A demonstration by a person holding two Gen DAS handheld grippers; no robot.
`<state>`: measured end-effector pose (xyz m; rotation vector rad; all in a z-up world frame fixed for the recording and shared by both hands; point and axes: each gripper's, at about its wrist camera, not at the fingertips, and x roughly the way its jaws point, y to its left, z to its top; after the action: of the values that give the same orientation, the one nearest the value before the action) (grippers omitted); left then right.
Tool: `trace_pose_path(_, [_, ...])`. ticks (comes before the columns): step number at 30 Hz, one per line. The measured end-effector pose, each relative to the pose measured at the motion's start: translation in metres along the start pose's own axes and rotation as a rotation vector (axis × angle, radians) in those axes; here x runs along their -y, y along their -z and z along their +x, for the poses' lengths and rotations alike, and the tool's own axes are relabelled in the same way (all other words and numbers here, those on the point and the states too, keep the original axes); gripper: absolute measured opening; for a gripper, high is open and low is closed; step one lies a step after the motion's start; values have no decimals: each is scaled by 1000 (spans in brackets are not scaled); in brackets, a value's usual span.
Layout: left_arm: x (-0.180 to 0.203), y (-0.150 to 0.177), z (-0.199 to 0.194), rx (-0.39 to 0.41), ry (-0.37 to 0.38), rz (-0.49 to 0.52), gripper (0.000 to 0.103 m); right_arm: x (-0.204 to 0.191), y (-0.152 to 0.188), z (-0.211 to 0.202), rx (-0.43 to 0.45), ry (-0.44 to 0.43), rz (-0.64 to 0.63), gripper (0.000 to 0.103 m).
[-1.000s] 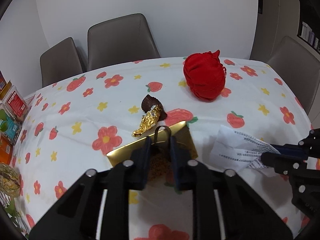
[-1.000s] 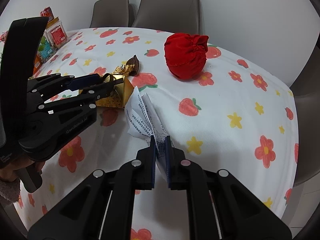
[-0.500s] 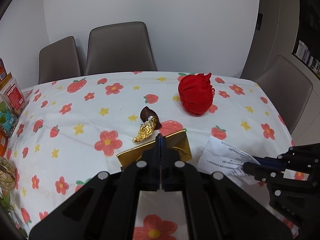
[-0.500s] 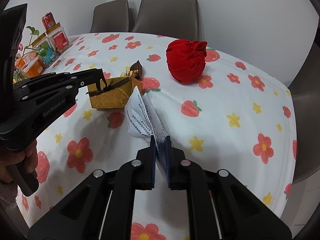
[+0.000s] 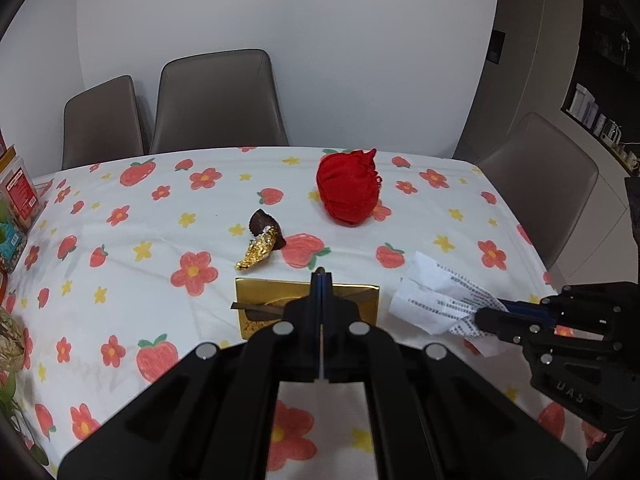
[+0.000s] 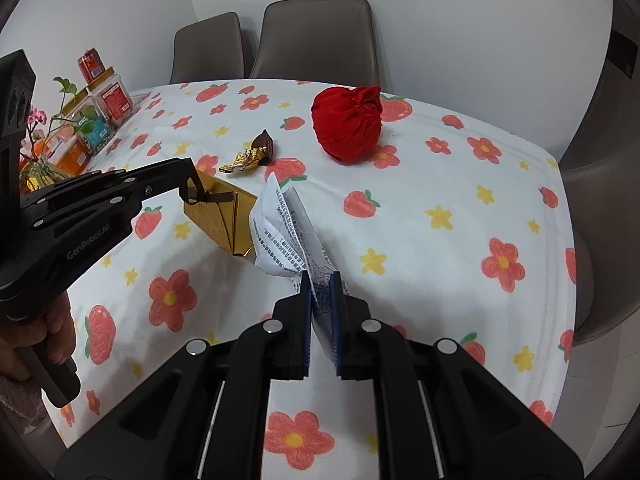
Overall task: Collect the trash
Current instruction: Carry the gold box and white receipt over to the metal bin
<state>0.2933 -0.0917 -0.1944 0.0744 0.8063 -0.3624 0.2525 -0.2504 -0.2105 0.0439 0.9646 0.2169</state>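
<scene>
A gold gift box (image 5: pixel 272 294) (image 6: pixel 222 216) hangs tilted just above the flowered tablecloth (image 6: pixel 440 184) by its dark ribbon (image 6: pixel 200 196). My left gripper (image 5: pixel 321 276) (image 6: pixel 190 166) is shut on that ribbon. To its right, my right gripper (image 6: pixel 321 280) (image 5: pixel 486 314) is shut on a crumpled printed paper (image 6: pixel 280 232) (image 5: pixel 436 300), which sticks up ahead of the fingers. A gold foil wrapper with a brown cup (image 5: pixel 260 248) (image 6: pixel 250 156) lies beyond the box. Farther back sits a red cloth pouch (image 5: pixel 348 190) (image 6: pixel 346 122).
Snack jars (image 6: pixel 108 98) and a small plant (image 6: pixel 44 136) line the table's left side. Grey chairs (image 5: pixel 218 100) stand behind the table and one chair (image 5: pixel 544 184) on the right. A hand (image 6: pixel 44 328) holds the left gripper's handle.
The left jaws went from slightly apart around the ribbon loop to shut on it, then rose, lifting and tilting the gold box. The right gripper moved a little with the paper.
</scene>
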Motion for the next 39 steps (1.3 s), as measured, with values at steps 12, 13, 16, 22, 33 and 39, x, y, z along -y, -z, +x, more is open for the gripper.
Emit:
trace_pose_path(12, [70, 18, -42, 14, 144, 106, 1, 35, 58, -72, 57, 111, 144, 8])
trace_pose_path(13, [78, 20, -45, 13, 159, 119, 1, 39, 64, -78, 62, 119, 158, 8])
trace_pose_path(16, [107, 28, -55, 12, 201, 160, 0, 49, 86, -100, 79, 146, 199, 8])
trace_pose_path(22, [177, 46, -77, 8, 281, 247, 1, 82, 133, -147, 119, 197, 273, 8])
trace_pose_path(33, [347, 98, -112, -10, 371, 351, 1, 192, 260, -250, 141, 260, 385, 8])
trace_pose_path(39, [448, 135, -119, -34, 417, 350, 1, 258, 332, -304, 109, 313, 380, 8])
